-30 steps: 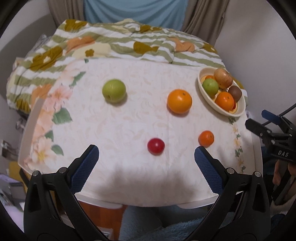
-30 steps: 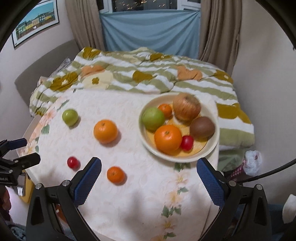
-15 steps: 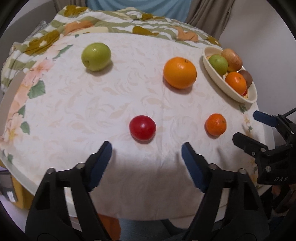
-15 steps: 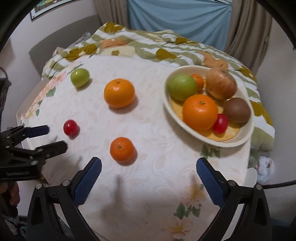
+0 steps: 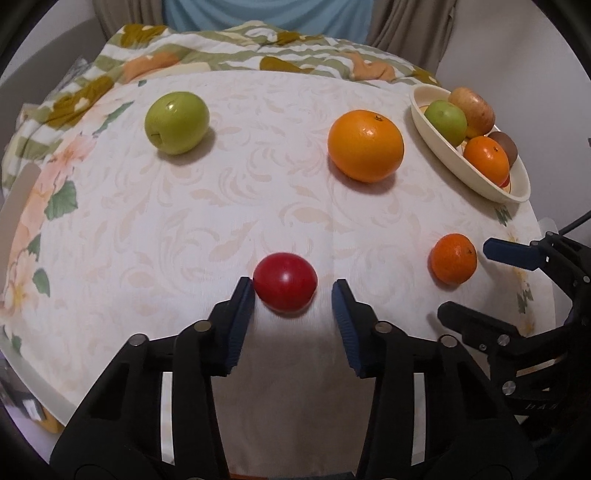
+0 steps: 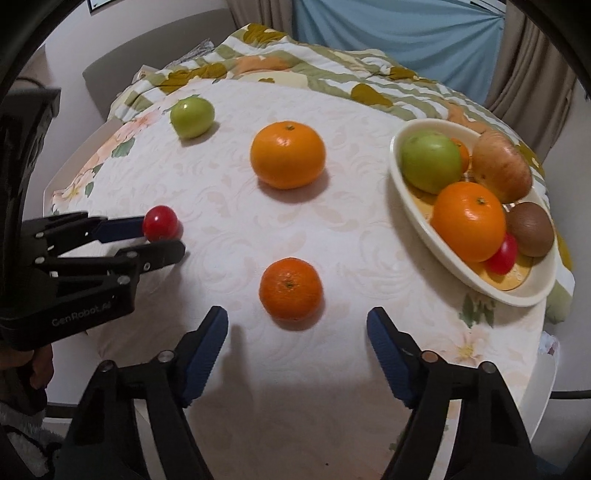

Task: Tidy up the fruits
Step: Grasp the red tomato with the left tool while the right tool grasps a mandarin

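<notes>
A small red fruit point(image 5: 285, 285) lies on the table between the fingers of my left gripper point(image 5: 292, 295), which is open around it with a gap on the right side. It also shows in the right wrist view point(image 6: 160, 223). My right gripper point(image 6: 297, 328) is open and empty just short of a small mandarin point(image 6: 290, 288), also in the left wrist view point(image 5: 453, 258). A large orange point(image 5: 365, 146) and a green apple point(image 5: 177, 122) lie farther back. A cream bowl point(image 6: 417, 218) at the right holds several fruits.
A round table with a floral cloth point(image 5: 207, 206) carries everything. A striped floral blanket point(image 5: 258, 48) lies behind it. Curtains point(image 6: 402, 33) hang at the back. The table edge is close below both grippers.
Both grippers moved forward and down toward the table. The left gripper's fingers narrowed and now flank the red fruit. The right gripper narrowed and came closer to the mandarin.
</notes>
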Demonstrator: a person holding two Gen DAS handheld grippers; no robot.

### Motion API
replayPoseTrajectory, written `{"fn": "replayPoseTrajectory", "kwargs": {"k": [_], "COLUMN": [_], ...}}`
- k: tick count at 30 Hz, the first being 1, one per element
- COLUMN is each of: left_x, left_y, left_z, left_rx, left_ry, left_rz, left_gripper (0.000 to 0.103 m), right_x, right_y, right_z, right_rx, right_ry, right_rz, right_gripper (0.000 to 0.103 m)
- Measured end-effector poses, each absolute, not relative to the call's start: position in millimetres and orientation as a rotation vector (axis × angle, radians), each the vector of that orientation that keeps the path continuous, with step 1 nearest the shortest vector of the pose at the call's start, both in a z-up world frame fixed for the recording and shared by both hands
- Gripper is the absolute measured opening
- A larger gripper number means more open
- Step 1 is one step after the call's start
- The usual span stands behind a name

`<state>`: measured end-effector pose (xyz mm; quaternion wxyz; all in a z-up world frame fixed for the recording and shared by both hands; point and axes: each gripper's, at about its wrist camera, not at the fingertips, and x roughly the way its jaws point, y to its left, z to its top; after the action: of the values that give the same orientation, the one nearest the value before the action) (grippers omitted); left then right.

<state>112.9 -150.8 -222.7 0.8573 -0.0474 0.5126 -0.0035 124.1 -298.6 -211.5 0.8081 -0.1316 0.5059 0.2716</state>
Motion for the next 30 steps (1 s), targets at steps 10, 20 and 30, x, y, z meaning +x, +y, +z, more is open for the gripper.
{"fn": "replayPoseTrajectory", "kwargs": {"k": [10,20,30], "left_x": [108,99,92], "left_y": [-143,-127,-123], "left_z": [-222,-221,-190], "left_rx": [-0.102,-0.133,-0.146], "left_ry": [1.082,1.094,1.045], "left_rz": [-0.003,0.034,0.051], "left_gripper": [0.04,0.04,0.04], "right_x": [130,134,133], "right_y": [-291,-284,-281], "right_z": [-219,-217,-191], "right_rx": [-0.291,-0.307,-0.283], "right_ry": [1.095,1.069,1.009], "right_rz": [0.581,0.574,0.602], "right_gripper": [0.062,0.034,0.033]}}
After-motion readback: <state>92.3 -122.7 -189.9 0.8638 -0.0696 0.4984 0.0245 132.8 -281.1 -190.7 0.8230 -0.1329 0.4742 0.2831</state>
